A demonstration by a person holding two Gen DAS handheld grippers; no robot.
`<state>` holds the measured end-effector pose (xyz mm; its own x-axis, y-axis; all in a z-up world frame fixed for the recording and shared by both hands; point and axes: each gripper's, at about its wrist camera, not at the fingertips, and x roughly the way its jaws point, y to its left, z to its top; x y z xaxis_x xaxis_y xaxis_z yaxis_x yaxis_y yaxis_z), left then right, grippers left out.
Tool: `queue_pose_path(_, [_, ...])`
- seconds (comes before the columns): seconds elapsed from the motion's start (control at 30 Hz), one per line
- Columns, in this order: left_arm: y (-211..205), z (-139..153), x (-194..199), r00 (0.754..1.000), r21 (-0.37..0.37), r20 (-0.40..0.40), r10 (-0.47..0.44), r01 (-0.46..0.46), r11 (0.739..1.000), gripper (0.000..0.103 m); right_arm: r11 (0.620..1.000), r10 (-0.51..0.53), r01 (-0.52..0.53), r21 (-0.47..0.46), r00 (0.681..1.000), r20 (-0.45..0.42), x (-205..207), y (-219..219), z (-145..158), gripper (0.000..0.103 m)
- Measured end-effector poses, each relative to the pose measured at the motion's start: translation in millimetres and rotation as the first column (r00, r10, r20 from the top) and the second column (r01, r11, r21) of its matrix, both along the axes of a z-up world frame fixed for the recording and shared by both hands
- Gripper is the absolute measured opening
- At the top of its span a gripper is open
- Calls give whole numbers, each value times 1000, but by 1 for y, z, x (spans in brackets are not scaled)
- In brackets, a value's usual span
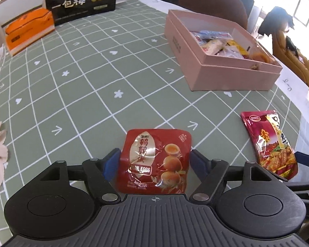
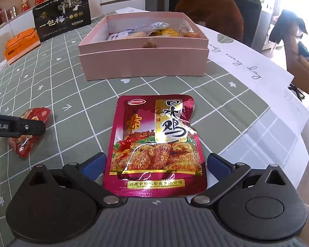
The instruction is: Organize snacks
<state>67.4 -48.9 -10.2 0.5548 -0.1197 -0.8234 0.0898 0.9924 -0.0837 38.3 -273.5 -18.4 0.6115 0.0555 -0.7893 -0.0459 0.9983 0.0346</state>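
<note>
Green grid-patterned tablecloth [image 1: 88, 65] w/ white lines, hearts and arrows is seen covering the table in both views. Left gripper [image 1: 154, 162] is held angled down over the cloth, jaws spread wide; a red foil quail-egg snack pouch [image 1: 154, 160] lies flat between the blue pads, approx. centred. Small gaps are seen on both sides, so the pouch is not pinched. Right gripper [image 2: 154, 164] is likewise angled down, jaws wide apart, w/ a glossy magenta foil pouch printed w/ fried chicken pieces [image 2: 154, 146] lying flat on the cloth between them; the pads are not seen pressing on it. The two pouches lie near each other at the near edge of the table, the magenta one to the right of the red one.

Further back, a pale pink rectangular cardboard box [image 2: 143, 61], lid off, is set on the cloth; assorted wrapped snacks are seen inside, mostly in the far half. A black bag w/ gold lettering [image 1: 80, 0] and an orange-and-white carton [image 1: 28, 30] stand at the far left. White paper w/ script writing [image 2: 247, 68] is spread right of the box.
</note>
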Motion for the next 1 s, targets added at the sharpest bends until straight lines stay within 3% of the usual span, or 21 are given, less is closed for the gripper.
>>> queue_pose_path(0.2, [2,0,-15,998,-22,6,-57,57,998,78,998,68,-68,1,998,-19,0,-4,2,103])
queue_pose_path(0.37, [-8,-4,-38,991,44,30,-129,128,991,77,999,41,-41,3,997,-66,18,-8,4,103])
queue_pose_path(0.67, [-7,-2,-33,993,20,6,-119,119,993,79,999,54,-54,-3,995,-87,60,4,2,102])
queue_pose_path(0.77, [-7,-2,-26,994,12,-11,-106,106,994,81,995,100,-101,-5,989,-111,56,4,9,90])
queue_pose_path(0.83, [-10,-1,-22,994,17,-26,-103,103,995,85,993,115,-116,2,984,-135,50,3,11,88])
queue_pose_path(0.93, [-13,-3,-17,993,12,-47,-106,107,994,93,992,124,-122,24,983,-137,36,-4,17,71])
queue_pose_path(1.0, [-14,-3,-18,993,8,-44,-106,106,994,94,992,122,-117,46,982,-143,30,-10,20,66])
